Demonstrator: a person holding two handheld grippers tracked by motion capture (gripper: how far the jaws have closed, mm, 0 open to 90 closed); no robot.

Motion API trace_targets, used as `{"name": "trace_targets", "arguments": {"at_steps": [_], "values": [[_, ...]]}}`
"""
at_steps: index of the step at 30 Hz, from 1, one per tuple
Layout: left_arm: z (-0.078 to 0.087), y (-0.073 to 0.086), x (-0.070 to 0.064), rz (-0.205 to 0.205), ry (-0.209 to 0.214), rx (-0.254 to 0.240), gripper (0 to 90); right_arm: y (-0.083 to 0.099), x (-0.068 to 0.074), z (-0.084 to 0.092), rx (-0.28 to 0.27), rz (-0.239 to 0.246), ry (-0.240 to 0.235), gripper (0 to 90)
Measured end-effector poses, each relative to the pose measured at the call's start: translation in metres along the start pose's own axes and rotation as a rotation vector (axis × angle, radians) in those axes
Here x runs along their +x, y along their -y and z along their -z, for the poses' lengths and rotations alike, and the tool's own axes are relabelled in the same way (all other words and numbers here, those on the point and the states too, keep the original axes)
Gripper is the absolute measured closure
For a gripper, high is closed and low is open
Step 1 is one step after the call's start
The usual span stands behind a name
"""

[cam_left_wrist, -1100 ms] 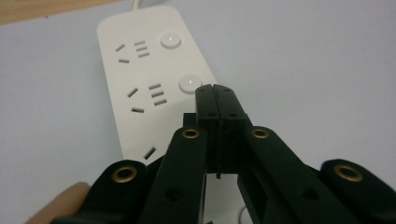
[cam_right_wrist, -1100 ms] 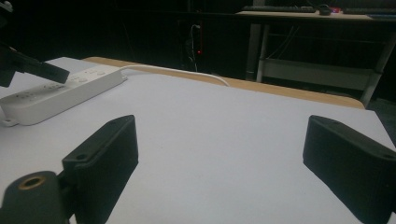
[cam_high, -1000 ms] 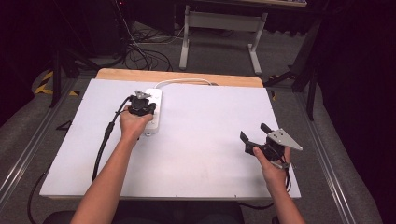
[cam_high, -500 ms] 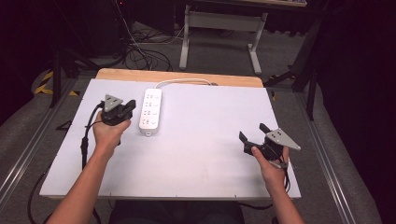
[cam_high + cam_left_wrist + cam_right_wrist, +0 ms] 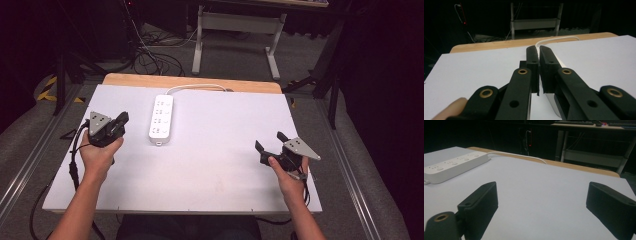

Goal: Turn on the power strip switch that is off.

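A white power strip (image 5: pixel 161 119) lies flat on the white table top (image 5: pixel 225 165), left of centre, and its white cable (image 5: pixel 197 87) curls off toward the far edge. My left gripper (image 5: pixel 122 120) is held just left of the strip, clear of it. Its jaws are shut with nothing between them. From the left gripper view, the closed jaws (image 5: pixel 539 50) point toward the strip (image 5: pixel 559 63) and the cable (image 5: pixel 556 39). At the right front my right gripper (image 5: pixel 269 141) stands open and empty. The right gripper view has its jaws (image 5: pixel 544 197) spread wide, with the strip (image 5: pixel 454 166) far off.
A wooden strip (image 5: pixel 190 81) borders the table's far edge. Beyond it stand a metal stand (image 5: pixel 235 25) and loose cables on the floor (image 5: pixel 150 55). A black cable (image 5: pixel 75 155) trails from the left gripper over the table's left edge.
My left hand has drawn away from the far end of the power strip and moved left and toward the front, ending beside the strip. The right hand has stayed put.
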State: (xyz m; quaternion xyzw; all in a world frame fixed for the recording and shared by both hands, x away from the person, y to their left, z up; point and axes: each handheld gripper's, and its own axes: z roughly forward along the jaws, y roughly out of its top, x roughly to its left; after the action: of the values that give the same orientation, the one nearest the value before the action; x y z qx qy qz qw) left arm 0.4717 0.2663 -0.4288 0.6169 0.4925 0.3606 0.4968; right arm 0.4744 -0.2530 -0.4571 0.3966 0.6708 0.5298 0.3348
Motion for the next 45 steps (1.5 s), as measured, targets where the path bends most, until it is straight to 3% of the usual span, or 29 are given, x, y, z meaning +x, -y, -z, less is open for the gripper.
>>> {"name": "trace_targets", "arguments": {"at_steps": [11,19,28,36,42,45], "values": [[0.022,0.002,-0.001,0.021,-0.006,-0.018,77.2,-0.001,0.001,0.0,-0.001,0.009,-0.005,11.0],[0.024,0.001,0.002,0.03,-0.02,-0.037,61.4,-0.001,0.002,-0.001,-0.004,0.01,-0.005,11.0],[0.027,0.001,0.006,0.017,-0.046,-0.076,50.6,-0.001,0.001,-0.001,-0.002,0.012,-0.005,11.0],[0.028,0.003,0.008,-0.051,-0.088,-0.135,33.3,-0.001,0.001,-0.001,-0.004,0.013,-0.007,11.0],[0.029,0.003,0.008,-0.03,-0.138,-0.163,14.6,-0.002,0.002,-0.001,-0.004,0.012,-0.005,11.0],[0.03,0.004,0.009,-0.014,-0.137,-0.161,8.0,-0.002,0.001,-0.001,-0.003,0.012,-0.005,11.0]]}}
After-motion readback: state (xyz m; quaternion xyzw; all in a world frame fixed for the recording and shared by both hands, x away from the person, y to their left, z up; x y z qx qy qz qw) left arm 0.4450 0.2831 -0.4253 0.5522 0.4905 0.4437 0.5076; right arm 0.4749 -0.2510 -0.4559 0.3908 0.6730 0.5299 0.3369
